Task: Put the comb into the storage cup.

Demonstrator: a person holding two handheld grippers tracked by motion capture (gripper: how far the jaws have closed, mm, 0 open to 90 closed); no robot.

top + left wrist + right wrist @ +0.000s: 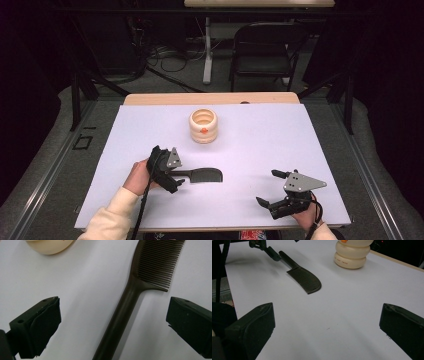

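My left gripper (176,178) straddles the comb's (206,175) handle — jaws spread wide, gripping nothing.

The dark comb lies flat on the white table (260,145), its handle running between my left jaws without touching either. My right gripper (268,188) rests well apart — wide open, empty. The cream ribbed pot (203,126) stands upright beyond.

Dark room; grey floor (50,165), black folding chair (262,50) and cables (170,57) behind the table (210,98)

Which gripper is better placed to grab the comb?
Left. The left gripper is open with the comb handle between its fingers. The right gripper is open over bare table, well away.
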